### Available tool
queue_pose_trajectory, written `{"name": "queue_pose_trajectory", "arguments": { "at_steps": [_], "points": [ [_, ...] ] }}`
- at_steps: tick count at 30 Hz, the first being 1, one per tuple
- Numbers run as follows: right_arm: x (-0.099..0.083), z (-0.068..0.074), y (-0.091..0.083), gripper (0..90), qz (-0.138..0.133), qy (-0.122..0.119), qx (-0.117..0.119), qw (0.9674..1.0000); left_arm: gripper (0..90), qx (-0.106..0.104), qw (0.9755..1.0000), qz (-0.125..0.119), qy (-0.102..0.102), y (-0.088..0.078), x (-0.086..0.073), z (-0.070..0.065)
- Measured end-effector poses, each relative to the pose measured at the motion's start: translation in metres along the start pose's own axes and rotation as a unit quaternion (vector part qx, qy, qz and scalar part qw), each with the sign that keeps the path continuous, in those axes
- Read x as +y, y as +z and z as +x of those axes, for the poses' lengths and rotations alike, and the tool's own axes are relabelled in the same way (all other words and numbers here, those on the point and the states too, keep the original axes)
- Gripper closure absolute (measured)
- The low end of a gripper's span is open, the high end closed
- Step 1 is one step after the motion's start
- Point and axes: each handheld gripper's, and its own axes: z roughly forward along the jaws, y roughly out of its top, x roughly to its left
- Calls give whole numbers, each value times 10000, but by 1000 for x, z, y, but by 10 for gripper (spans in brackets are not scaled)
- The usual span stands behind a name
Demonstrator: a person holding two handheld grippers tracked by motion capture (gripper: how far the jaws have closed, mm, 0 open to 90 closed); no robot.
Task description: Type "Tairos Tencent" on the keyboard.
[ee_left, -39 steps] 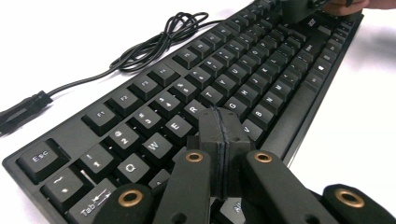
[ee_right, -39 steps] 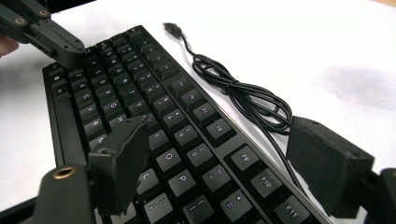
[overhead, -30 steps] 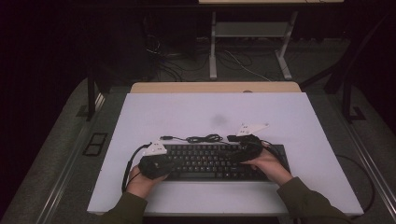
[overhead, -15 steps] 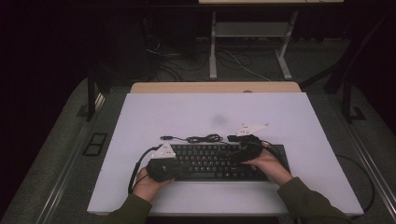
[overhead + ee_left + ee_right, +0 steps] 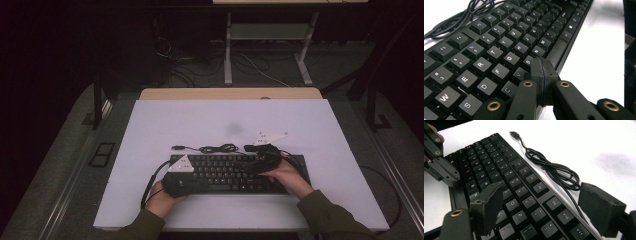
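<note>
1. The left tool [image 5: 541,72] has its two black jaws pressed together, with nothing between them. Its tip is low over the bottom rows of keys, close to the B and V keys and just beside the space bar.
2. In the high view the left tool [image 5: 192,180] lies over the left end of the keyboard, with its grey three-cornered plate on top, and the person's left hand [image 5: 162,200] holds it from the near edge of the bench.
3. The right tool [image 5: 541,205] is open: its jaws stand wide apart, one over the letter keys and the other past the far edge of the keyboard, and they grip nothing.
4. In the high view the right tool [image 5: 262,160] is over the right half of the keyboard, held by the right hand [image 5: 287,177].
5. The flat black plastic keyboard with white letters [image 5: 235,172] lies on the white bench [image 5: 200,125], near its front edge and about in the middle between the left and right edges, with its long side parallel to the front edge.
6. The thin black keyboard cable [image 5: 554,171] lies in a loose bundle on the bench just behind the far edge of the keyboard, and its plug [image 5: 514,134] points to the left side.
</note>
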Motion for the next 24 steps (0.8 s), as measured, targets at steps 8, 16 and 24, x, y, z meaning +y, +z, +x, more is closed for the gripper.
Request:
{"name": "queue_pose_trajectory", "arguments": {
  "at_steps": [8,16,24],
  "points": [
    [0,-1,0,196,-6,4,-9,10000,888,27,9999,141,96,2,-1,0],
    [0,-1,-1,194,-21,35,-14,10000,890,12,9999,96,46,3,-2,1],
    [0,-1,-3,193,-38,76,-30,10000,889,44,10000,42,-6,0,-1,2]
  ]
}}
